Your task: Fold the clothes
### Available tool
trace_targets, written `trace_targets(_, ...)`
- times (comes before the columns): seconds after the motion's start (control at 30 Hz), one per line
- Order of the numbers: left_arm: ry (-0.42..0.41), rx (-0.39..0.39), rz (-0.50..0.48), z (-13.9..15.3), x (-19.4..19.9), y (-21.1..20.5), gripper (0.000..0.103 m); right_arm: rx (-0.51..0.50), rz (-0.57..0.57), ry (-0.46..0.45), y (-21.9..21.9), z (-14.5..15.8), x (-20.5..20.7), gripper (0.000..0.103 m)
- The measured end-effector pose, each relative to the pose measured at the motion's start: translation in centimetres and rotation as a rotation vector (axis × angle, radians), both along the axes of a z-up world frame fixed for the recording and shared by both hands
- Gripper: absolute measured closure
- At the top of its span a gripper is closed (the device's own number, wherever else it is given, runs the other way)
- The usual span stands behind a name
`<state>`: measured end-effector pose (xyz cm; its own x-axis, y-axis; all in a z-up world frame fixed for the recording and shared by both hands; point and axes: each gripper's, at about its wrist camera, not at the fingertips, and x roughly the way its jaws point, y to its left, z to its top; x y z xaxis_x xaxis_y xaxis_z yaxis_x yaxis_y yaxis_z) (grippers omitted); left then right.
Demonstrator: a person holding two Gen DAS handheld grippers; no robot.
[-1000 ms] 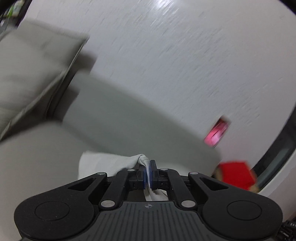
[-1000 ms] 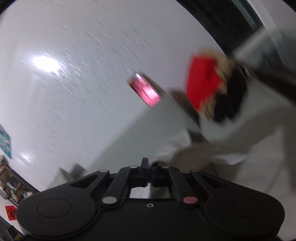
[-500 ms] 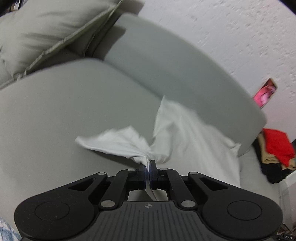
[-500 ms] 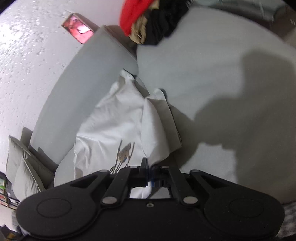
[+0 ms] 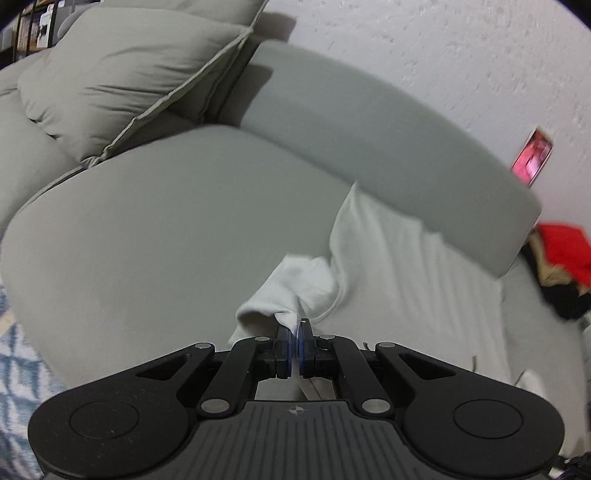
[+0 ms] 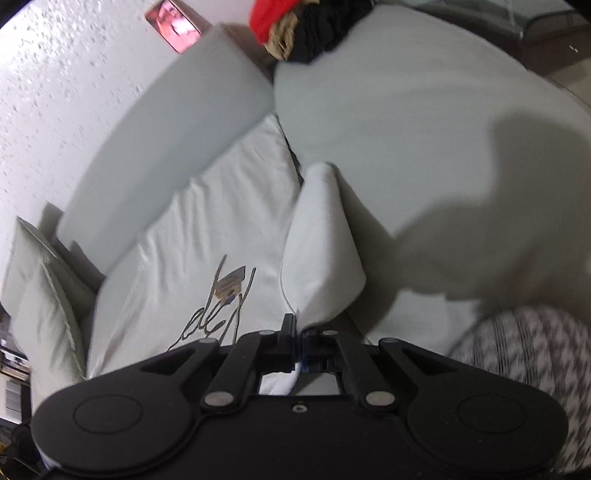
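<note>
Shirt (image 6: 207, 229) now spread flat — sofa (image 5: 147, 229).

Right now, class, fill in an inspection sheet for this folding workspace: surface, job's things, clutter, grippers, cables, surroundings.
Surface: grey sofa seat, bare beside the shirt.
Job's things: white shirt spread on the seat, print and tag up, sleeves lifted.
Clutter: clothes pile, red, tan and black, at the far end.
Grippers: left gripper shut on a sleeve; right gripper shut on shirt fabric.
Cables: nothing seen.
Surroundings: cushions, white wall, pink picture.

L tongs (image 5: 294, 334) & R tongs (image 6: 298, 332) both clamped on cloth.
</note>
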<state>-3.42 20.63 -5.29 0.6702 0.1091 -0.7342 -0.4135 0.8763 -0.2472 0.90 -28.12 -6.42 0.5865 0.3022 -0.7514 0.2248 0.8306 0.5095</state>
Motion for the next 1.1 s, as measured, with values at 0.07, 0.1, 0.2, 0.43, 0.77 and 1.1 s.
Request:
trace_targets(0.07, 0.057, 0.044, -0.014, -1.3, 0.2, -0.7, 0.100, -0.037, 0.003, 0.006, 0.3, -0.7, -0.2, 0.100)
trace_targets(0.1, 0.090, 0.064, -0.022, -2.0, 0.3, -1.0, 0.100, -0.055, 0.005, 0.009, 0.5, -1.0, -0.3, 0.100)
trace_targets(0.2, 0.141, 0.132, -0.057, -2.8, -0.1, -1.8, 0.095, -0.110, 0.021, 0.019, 0.8, -1.7, -0.5, 0.098)
trace_targets(0.43, 0.166, 0.273, -0.148, -0.3, -3.8, -3.3, 0.076, -0.229, 0.159, -0.016, 0.5, 1.5, -2.8, 0.058)
trace_targets(0.77, 0.191, 0.400, -0.606, -3.8, -5.9, -15.0, 0.065, -0.200, 0.706, -0.137, 11.0, -0.4, -7.3, 0.058)
trace_targets(1.1, 0.205, 0.444, -0.613, -6.6, -2.2, -15.4, 0.066, -0.477, 0.761, -0.229, 14.8, -2.9, -6.8, 0.088)
